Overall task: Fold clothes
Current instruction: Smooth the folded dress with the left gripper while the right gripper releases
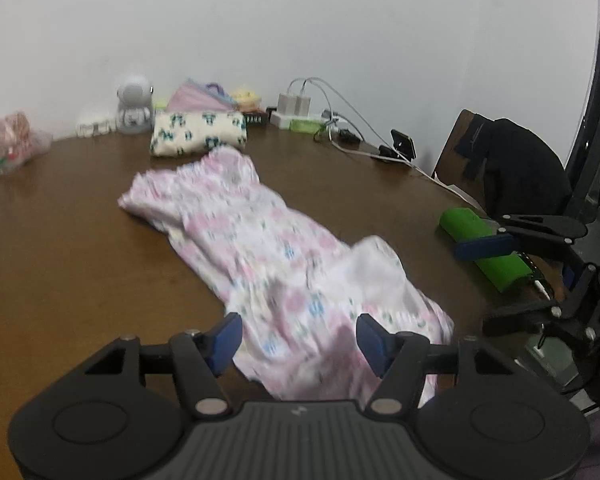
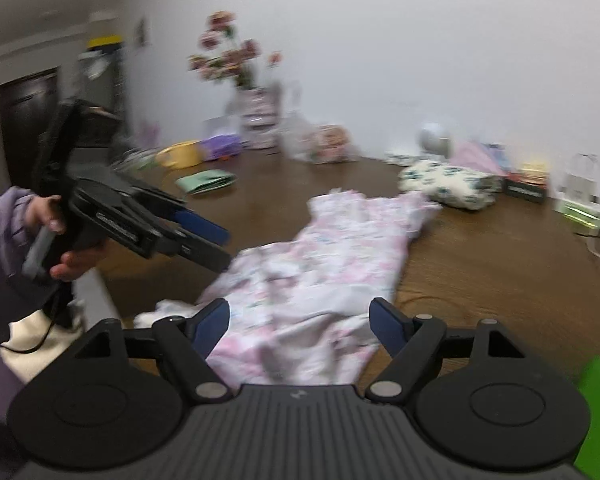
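A pink and white floral garment [image 1: 268, 248] lies stretched out on the brown wooden table [image 1: 60, 264], its near end bunched at the table's front edge. My left gripper [image 1: 298, 338] is open, jaws wide apart, just above the garment's near end. My right gripper [image 2: 300, 324] is open too, over the near end of the same garment [image 2: 324, 264]. In the right wrist view the left gripper [image 2: 208, 240] is at the left, held in a hand, its blue fingers near the cloth's left edge. In the left wrist view the right gripper [image 1: 500, 280] is at the right edge.
A folded cream garment with green print [image 1: 198, 134] lies at the back of the table. A white figurine [image 1: 134, 106], chargers with cables [image 1: 300, 108], a phone [image 1: 404, 144] and a green roll [image 1: 484, 248] stand around. A flower vase [image 2: 256, 120] and bags stand at the back left.
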The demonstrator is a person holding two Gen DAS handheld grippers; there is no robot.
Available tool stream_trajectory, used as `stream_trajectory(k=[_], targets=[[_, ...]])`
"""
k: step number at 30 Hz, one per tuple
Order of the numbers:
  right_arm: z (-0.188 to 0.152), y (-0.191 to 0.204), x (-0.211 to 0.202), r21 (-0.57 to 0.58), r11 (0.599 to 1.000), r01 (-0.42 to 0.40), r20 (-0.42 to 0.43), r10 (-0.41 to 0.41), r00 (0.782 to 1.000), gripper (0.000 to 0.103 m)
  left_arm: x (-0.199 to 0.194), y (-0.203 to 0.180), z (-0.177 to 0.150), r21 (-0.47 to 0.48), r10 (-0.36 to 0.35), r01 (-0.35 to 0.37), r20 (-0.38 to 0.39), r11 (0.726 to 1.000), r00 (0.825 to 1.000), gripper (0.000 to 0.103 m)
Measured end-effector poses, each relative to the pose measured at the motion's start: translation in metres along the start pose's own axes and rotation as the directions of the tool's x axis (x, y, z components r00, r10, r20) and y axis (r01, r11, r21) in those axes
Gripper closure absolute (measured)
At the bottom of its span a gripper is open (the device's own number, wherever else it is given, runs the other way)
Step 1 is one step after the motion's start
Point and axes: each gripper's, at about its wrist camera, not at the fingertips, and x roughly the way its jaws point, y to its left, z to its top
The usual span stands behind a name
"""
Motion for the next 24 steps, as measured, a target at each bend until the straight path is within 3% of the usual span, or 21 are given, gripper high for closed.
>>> stream_trajectory(k=[3, 8, 10, 15, 17, 20, 24], targets=[[0.001, 0.009, 0.01, -0.03, 0.999, -0.042, -0.025, 0.041, 0.999, 0.025, 0.01, 0.004, -0.008, -0.04, -0.002, 0.001, -0.033, 0.999, 0.999, 0.044], [-0.001, 0.021, 0.031, -0.045, 0.999, -0.013, -0.095, 0.009, 0.995, 0.026, 0.014, 0.006, -0.016, -0.054, -0.001, -0.002, -0.041, 0.999, 0.999, 0.048], [-0.002, 0.015, 0.035, 0.029, 1.0, 0.008, -0.095, -0.005, 0.996, 0.035, 0.011, 0.009, -0.016, -0.071, 0.003, -0.004, -0.023, 0.997, 1.0, 0.047], [-0.005, -0.002, 0.044, 0.228, 0.972, 0.06, -0.091, -0.04, 0.995, 0.077, -0.005, 0.02, -0.018, -0.12, 0.039, -0.036, 0.02, 0.992, 0.999, 0.039], [-0.007, -0.009, 0.047, 0.306, 0.949, 0.08, -0.092, -0.054, 0.994, 0.084, -0.013, 0.023, -0.021, -0.157, 0.064, -0.058, 0.038, 0.986, 0.997, 0.038], [-0.009, -0.019, 0.052, 0.418, 0.902, 0.108, -0.095, -0.075, 0.993, 0.09, -0.024, 0.018, -0.026, -0.181, 0.043, -0.028, 0.076, 0.983, 0.996, 0.035], [-0.011, -0.021, 0.059, 0.454, 0.88, 0.139, -0.104, -0.103, 0.989, 0.092, -0.026, 0.0, -0.035, -0.166, -0.012, 0.035, 0.139, 0.986, 0.99, 0.013]])
